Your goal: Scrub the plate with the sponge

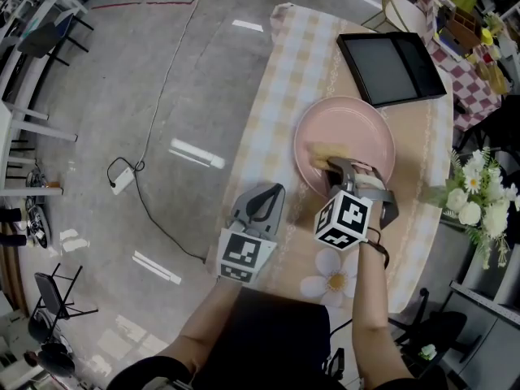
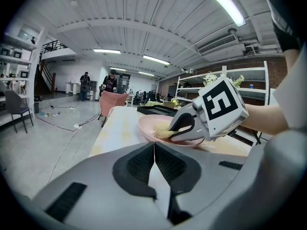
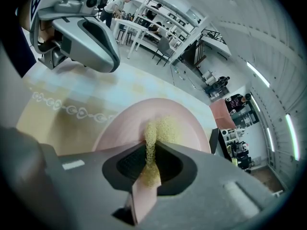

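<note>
1. Closest to me, the left gripper (image 1: 268,192) hangs by the near left edge of the table (image 1: 301,63). Its jaws are pressed together on nothing, so nothing steadies the plate.
2. The right gripper (image 3: 152,150) is clamped on the yellow sponge (image 3: 162,126), pinching one end to a thin strip. The rest bulges past the tips onto the plate. I'd worry that under a hard push the sponge works loose, or the bare jaw tips scrape the surface.
3. The pink plate (image 1: 361,124) sits loose on the checked cloth (image 1: 280,96), with the sponge on its near left part. A firm stroke could slide the plate or bunch the cloth — only friction holds it.
4. The black tray (image 1: 390,67) lies just past the plate's far rim, so a forward shove might knock the plate into it.
</note>
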`<move>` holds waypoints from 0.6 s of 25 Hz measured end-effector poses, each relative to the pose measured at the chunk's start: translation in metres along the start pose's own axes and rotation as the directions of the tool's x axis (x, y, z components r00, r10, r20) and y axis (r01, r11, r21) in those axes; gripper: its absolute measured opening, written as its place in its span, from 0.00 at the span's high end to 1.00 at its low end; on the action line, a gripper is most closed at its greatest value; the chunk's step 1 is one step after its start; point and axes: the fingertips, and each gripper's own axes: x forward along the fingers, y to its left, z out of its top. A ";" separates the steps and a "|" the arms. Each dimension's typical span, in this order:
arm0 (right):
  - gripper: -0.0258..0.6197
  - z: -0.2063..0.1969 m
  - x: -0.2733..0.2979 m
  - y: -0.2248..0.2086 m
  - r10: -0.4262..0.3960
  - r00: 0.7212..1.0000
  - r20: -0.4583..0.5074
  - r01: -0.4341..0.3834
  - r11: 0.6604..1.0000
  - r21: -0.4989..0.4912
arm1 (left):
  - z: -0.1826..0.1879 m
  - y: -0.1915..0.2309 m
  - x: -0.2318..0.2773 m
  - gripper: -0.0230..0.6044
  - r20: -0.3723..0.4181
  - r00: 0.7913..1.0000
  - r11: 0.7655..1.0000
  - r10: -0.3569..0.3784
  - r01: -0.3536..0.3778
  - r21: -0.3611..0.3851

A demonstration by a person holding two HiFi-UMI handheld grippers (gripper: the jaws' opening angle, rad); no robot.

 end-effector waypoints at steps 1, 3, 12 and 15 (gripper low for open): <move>0.88 0.000 -0.002 0.002 0.010 1.000 0.002 -0.010 1.000 0.006 | -0.001 -0.001 -0.001 0.94 -0.001 1.000 1.000 0.000 0.000 0.001; 0.88 0.000 -0.004 0.007 0.029 1.000 0.004 -0.029 0.999 0.017 | -0.002 -0.002 -0.002 0.94 -0.004 1.000 1.000 -0.001 0.001 0.003; 0.88 -0.001 -0.018 0.023 0.136 0.991 0.015 -0.137 0.988 0.065 | -0.004 -0.005 -0.004 0.94 -0.008 1.000 1.000 -0.001 0.001 0.004; 0.88 0.000 -0.024 0.027 0.165 0.986 0.021 -0.166 0.983 0.077 | -0.004 -0.007 -0.004 0.94 -0.011 1.000 1.000 -0.004 0.004 0.007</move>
